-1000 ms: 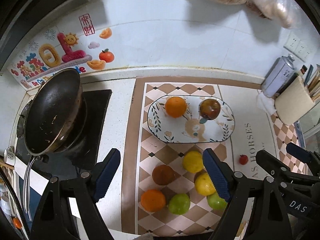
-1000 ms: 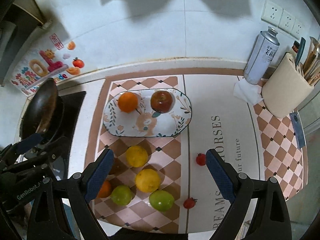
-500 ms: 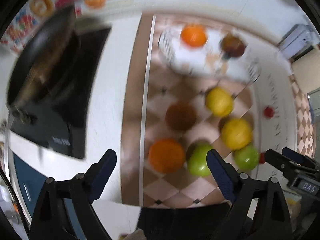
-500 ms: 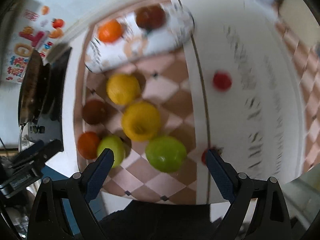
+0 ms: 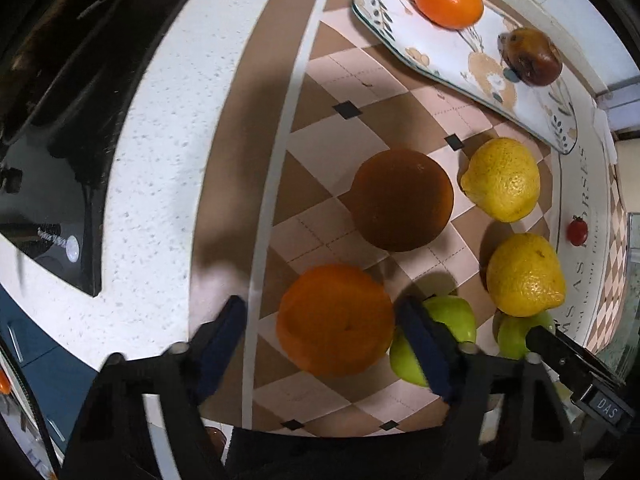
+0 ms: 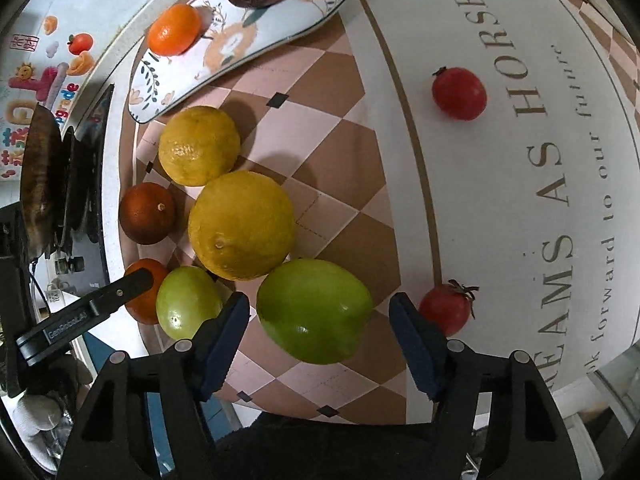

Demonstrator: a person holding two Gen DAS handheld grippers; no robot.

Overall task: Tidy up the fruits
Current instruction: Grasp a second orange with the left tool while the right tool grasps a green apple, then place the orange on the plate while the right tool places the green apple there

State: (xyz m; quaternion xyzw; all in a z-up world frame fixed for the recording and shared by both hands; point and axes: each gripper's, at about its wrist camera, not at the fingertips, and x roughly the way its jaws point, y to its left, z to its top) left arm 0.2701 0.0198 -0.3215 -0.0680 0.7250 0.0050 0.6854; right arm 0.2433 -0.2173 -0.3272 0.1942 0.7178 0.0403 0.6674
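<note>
Two fruits sit on the plate (image 5: 384, 20) (six big ones wait). Left hand-held gripper (image 5: 320, 330) and right hand-held gripper (image 6: 318, 326) are wide open, holding nothing.

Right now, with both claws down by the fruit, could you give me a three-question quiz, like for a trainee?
1. True or false: the plate holds two fruits.
2. Which fruit sits between the right claw's open fingers? A) lemon B) green apple C) tomato
3. Fill in: the left claw is open around the ____.

Key: 1 true; 2 B; 3 orange.
</note>
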